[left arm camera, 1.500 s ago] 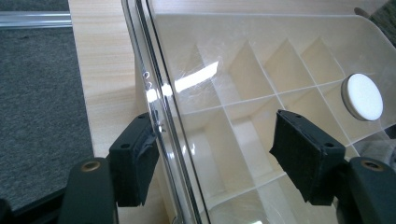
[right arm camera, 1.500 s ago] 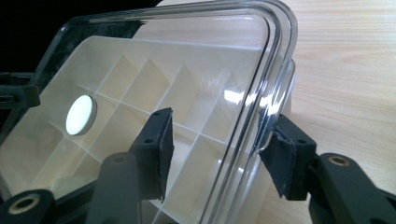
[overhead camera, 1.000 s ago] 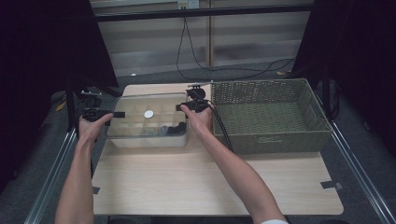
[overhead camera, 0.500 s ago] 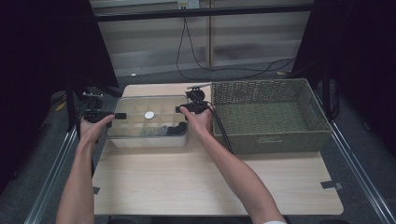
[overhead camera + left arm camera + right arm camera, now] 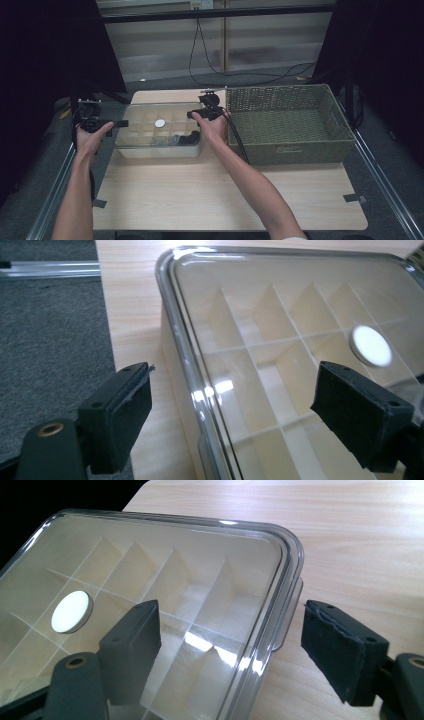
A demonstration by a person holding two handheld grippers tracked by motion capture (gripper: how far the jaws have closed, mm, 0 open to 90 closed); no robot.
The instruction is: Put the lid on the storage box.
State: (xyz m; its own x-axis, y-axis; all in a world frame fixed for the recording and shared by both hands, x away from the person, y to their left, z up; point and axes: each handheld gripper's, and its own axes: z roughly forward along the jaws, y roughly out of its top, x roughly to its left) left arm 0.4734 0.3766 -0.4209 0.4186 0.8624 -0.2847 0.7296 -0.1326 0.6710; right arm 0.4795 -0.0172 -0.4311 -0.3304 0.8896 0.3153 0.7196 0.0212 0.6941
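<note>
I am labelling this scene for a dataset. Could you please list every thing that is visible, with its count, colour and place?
Compartment box: one, clear with clear lid, left part of the table, between the two claws.
Round disc: one, white, on the lid's middle.
Dark items: count unclear, black, in the box's near compartments.
Basket: one, olive green woven, right of the box.
Table: one, light wood.
Cables: black, on the floor behind the table.
Left claw: one, black, open astride the box's left edge; jaws just opening.
Right claw: one, black, open astride the right edge; jaws just opening.
</note>
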